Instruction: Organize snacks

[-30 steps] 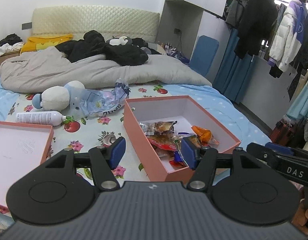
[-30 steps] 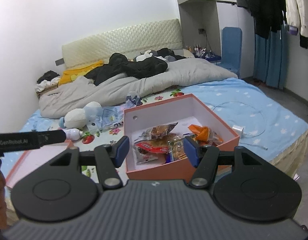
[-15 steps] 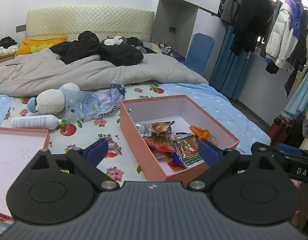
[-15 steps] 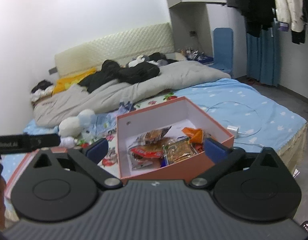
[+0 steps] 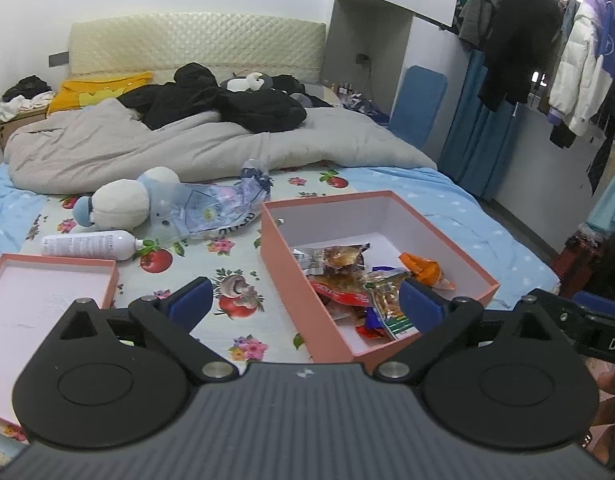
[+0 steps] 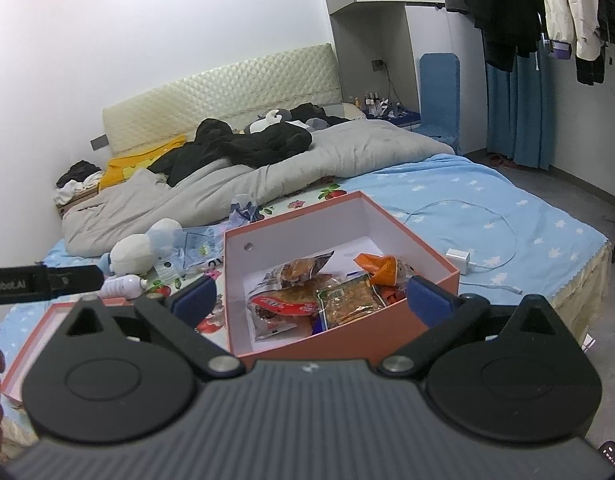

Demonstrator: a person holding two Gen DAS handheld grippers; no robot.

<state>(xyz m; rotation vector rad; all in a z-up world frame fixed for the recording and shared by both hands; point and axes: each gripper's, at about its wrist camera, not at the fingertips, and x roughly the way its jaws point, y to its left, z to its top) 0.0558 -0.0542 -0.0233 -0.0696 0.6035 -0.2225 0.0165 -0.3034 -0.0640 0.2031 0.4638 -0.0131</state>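
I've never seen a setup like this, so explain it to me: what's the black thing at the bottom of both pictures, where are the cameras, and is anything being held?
A person holds a two-finger claw in each hand, with a camera on each looking forward along its fingers. One view shows the left claw, the other the right claw. The left claw's jaws are opening, the right's stand wide; neither holds anything. On the bed sits a pink box of snack packets, its lid to the left, a white bottle and a plush toy beyond.
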